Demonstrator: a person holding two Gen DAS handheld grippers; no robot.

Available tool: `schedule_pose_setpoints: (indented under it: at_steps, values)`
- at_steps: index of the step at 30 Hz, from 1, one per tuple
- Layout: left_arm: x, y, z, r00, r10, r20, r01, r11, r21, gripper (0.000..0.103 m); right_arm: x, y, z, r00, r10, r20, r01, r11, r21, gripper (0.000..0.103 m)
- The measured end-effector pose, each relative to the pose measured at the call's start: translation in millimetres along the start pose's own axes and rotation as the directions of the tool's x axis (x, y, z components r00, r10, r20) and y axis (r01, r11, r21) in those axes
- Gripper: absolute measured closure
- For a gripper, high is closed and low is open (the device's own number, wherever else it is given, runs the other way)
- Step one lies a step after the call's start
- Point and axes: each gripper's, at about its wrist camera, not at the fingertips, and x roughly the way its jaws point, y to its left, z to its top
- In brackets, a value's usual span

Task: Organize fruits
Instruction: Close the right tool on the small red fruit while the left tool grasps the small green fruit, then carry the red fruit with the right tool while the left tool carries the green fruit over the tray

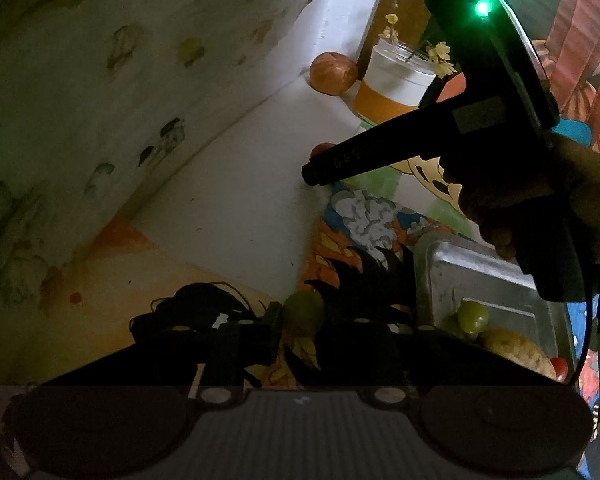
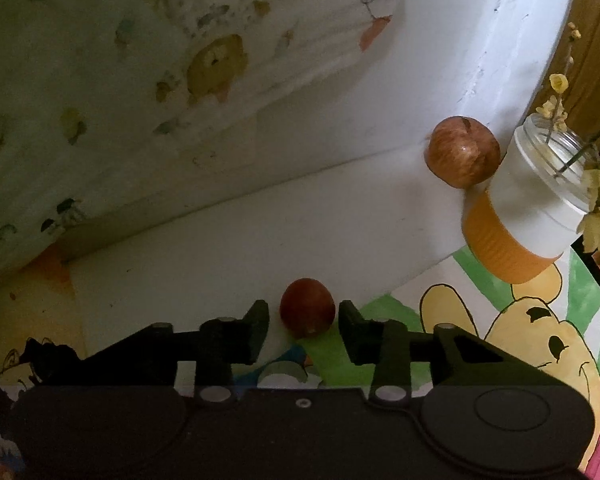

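In the left wrist view my left gripper [image 1: 300, 328] is shut on a green grape [image 1: 303, 312], just left of a metal tray [image 1: 500, 276]. The tray holds another green grape [image 1: 473, 316], a yellowish fruit [image 1: 516, 350] and a small red fruit [image 1: 559, 368]. In the right wrist view my right gripper [image 2: 303, 320] is open, its fingers on either side of a small red fruit [image 2: 307, 307] that rests on the surface. It also shows in the left wrist view [image 1: 324, 148], behind the right gripper [image 1: 312, 170]. A larger apple [image 2: 462, 151] sits by the wall.
A white jar with an orange band [image 2: 528, 216] holds yellow flowers next to the apple. A cartoon-printed cloth [image 2: 540, 340] covers the surface. A white wall [image 2: 460, 40] and patterned curtain [image 2: 140, 100] close off the back.
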Motion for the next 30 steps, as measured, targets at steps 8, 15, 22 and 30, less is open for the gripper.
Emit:
schedule_pose_setpoints:
  at_steps: [8,15,22,30]
  values:
    - [-1.8,2.9,2.0,1.0,0.0,-0.003,0.0,0.999,-0.039,0.079,-3.3,2.0,-4.4,1.0,0.012,0.002,-0.012,1.0,-0.002,0.072]
    - [-3.7,4.2,2.1,1.0,0.002,-0.002,-0.002,0.998,-0.057,0.079,-15.9,0.9,-12.7,0.999,0.042,0.006,-0.042,0.999,0.024,0.072]
    - [-6.1,5.0,1.0,1.0,0.005,0.002,-0.005,0.997,-0.077,0.079,-34.9,4.3,-29.2,0.999,0.051,0.017,-0.051,0.998,0.026,0.072]
    - [-13.4,6.3,3.2,1.0,0.005,0.02,-0.003,0.995,-0.099,0.079,-71.6,-0.5,-49.1,0.998,0.034,0.053,-0.036,0.998,0.047,0.072]
